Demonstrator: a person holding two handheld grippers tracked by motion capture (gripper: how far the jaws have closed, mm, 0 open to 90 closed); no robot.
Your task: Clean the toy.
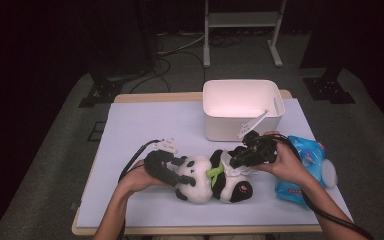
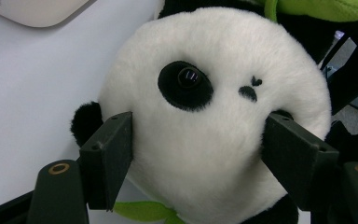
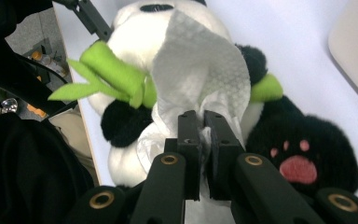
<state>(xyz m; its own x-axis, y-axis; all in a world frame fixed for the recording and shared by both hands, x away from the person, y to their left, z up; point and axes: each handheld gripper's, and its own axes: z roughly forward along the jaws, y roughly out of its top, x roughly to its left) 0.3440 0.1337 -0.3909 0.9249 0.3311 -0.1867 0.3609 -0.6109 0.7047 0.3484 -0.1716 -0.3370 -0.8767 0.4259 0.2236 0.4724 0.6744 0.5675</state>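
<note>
Panda plush toy [image 1: 212,179] lies on its back on the white table mat [image 1: 145,125], in front of the white bin [image 1: 240,107]; a blue wipes pack [image 1: 305,170] sits beside it. Left gripper [image 2: 196,154] clamps the panda's head between its jaws. Right gripper [image 3: 204,140] pinches a white wet wipe [image 3: 200,70] on the panda's belly, jaws nearly closed.

Your left gripper [image 1: 174,172] covers part of the toy panda [image 1: 207,179] head in the high view, so you can't see its face there. In the left gripper view, the panda's second eye is hidden behind the right jaw (only a dark edge peeks out). The white wipe [image 3: 200,74] hides the panda's tummy in the right gripper view. The blue wipe pack [image 1: 305,167] is too blurry to read.
</note>
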